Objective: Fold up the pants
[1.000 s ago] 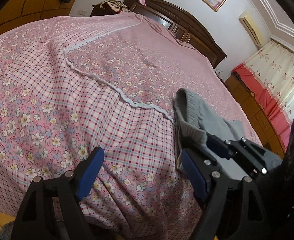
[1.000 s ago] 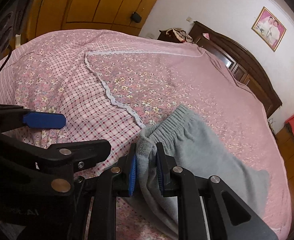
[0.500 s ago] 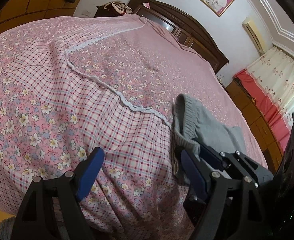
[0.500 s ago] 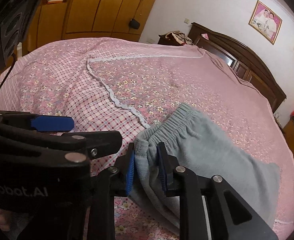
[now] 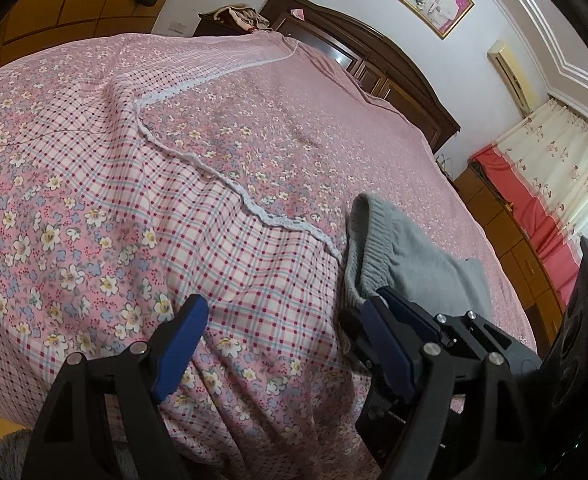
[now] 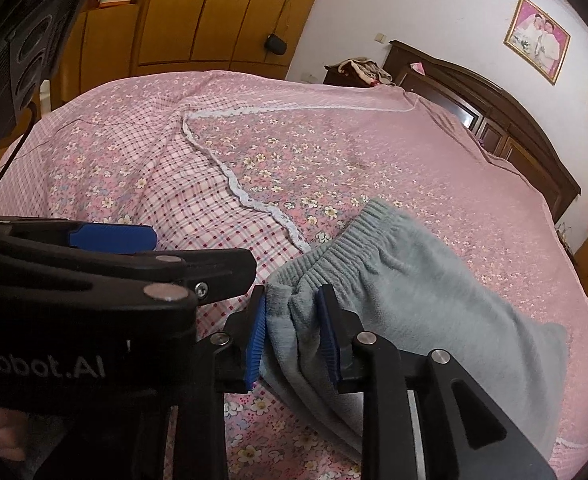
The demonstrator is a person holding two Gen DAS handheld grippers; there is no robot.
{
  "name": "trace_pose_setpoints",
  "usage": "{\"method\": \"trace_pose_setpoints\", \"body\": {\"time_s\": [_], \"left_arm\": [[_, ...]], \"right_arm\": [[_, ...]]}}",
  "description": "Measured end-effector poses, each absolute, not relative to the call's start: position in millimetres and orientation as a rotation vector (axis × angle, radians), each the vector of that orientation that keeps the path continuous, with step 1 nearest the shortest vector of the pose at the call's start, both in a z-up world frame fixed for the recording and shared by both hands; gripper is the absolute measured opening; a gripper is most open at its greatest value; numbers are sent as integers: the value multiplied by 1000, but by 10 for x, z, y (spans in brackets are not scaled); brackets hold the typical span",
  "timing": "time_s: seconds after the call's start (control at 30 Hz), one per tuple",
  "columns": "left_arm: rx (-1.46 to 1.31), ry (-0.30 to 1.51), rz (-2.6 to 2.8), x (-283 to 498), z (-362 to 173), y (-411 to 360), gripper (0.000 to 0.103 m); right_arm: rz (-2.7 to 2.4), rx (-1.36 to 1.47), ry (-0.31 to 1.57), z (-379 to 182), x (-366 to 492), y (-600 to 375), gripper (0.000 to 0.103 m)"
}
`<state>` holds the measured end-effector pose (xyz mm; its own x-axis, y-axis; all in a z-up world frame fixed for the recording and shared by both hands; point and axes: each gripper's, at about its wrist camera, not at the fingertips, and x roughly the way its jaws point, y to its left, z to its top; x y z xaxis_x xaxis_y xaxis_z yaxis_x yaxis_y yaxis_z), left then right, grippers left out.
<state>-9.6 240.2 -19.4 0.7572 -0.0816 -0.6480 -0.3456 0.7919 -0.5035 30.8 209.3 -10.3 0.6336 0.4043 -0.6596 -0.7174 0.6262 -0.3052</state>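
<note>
At the near edge of the bed (image 6: 142, 184), the right gripper (image 6: 292, 336) has just been opening — its jaws stand narrow, wider than a second ago, with the waistband corner of the pants (image 6: 433, 296) between them and the left pad touching the cloth, so the grip appears to be releasing and the fold is likely set down. The pants lie folded on the bedspread to the right; the left gripper (image 5: 282, 344) hangs wide and empty beside them — touching nothing.
</note>
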Motion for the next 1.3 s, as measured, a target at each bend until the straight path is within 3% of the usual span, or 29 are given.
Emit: {"method": "trace_pose_setpoints", "body": {"time_s": [1.3], "left_arm": [[-654,714,164,-54,-230,2409,83]], "right_arm": [[733,-556,601,-161,323,2137,43]]}}
